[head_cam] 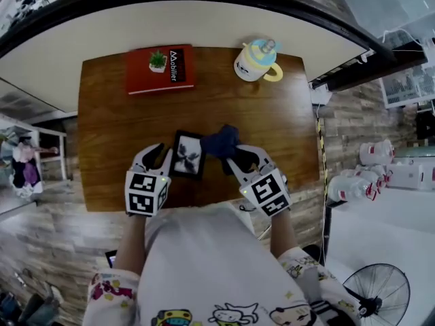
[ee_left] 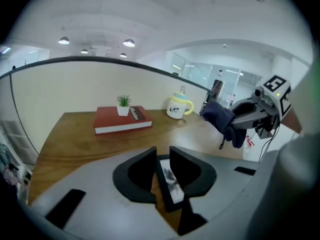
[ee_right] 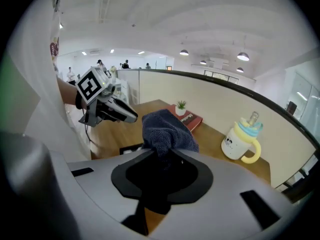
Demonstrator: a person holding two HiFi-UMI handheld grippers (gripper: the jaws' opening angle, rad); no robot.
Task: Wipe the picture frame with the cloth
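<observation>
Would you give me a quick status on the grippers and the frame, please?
Left gripper shut on picture frame edge. Right gripper shut on dark cloth, beside frame's corner, contact unclear. Book, plant, mug far back, not obstructing.

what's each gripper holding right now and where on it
Left gripper clamps the picture frame by its left edge in the head view. Right gripper pinches the dark blue cloth at one bunched end, the rest sticking out.
</observation>
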